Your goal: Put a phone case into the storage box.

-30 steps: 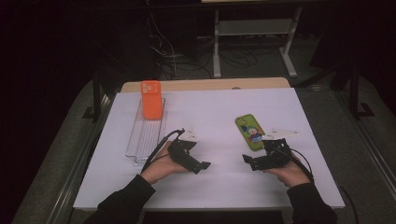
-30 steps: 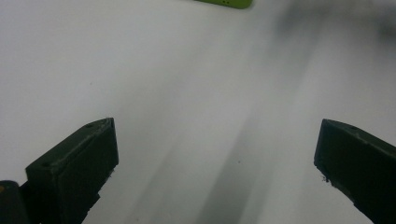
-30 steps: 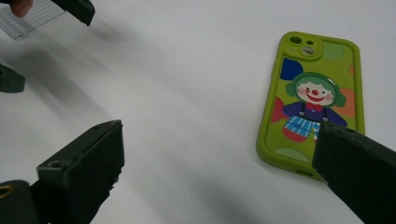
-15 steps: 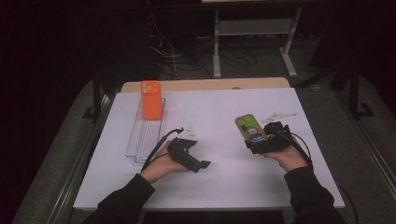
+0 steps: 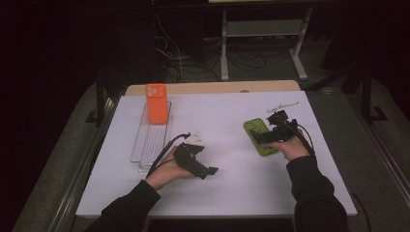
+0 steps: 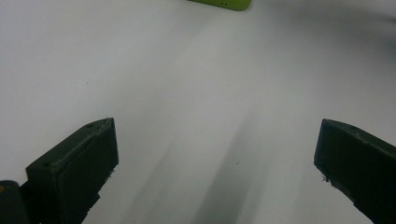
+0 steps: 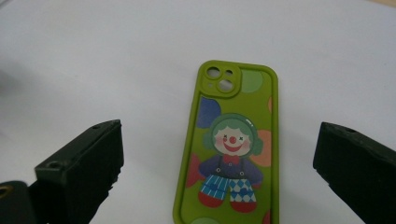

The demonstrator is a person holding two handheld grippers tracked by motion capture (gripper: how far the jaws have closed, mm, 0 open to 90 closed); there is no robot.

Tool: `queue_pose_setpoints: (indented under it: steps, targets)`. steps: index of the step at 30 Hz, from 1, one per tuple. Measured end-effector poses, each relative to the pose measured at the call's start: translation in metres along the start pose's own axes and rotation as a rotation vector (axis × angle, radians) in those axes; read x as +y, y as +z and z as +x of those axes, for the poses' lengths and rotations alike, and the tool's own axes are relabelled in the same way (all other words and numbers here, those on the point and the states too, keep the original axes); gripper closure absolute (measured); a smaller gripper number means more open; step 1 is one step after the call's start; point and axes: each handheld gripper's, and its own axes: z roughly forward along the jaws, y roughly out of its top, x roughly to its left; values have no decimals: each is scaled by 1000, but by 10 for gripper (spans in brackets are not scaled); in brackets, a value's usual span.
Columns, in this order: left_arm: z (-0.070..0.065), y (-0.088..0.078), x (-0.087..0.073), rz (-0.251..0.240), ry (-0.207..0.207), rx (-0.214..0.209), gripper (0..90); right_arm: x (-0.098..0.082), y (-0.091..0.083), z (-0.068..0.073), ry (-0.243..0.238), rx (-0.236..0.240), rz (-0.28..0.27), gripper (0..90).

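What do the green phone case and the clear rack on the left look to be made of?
The green case looks like soft silicone or rubbery plastic: matte, rounded edges, with a printed clown and moulded camera cut-outs. The rack looks like clear hard plastic, acrylic perhaps: see-through, ribbed, with glossy edges. An orange case stands in it, matte, likely the same rubbery material.

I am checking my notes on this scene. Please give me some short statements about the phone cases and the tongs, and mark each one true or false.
1. The green phone case lies flat on the white table. True.
2. The right tongs are shut on the green phone case. False: their jaws stand wide open on either side of it, apart from it.
3. The orange phone case stands at the far end of the clear rack. True.
4. The left tongs hold the orange phone case. False: they are open over bare table.
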Motion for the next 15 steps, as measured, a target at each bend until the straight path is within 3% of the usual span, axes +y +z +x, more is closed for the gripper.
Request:
queue_pose_setpoints:
  steps: [7,15]
  targets:
    - [0,1,0,-1,-10,-1,0,0,20,-8,35,-45,80,9]
    - [1,1,-1,-2,-17,-5,0,-3,38,-10,43,-52,135,9]
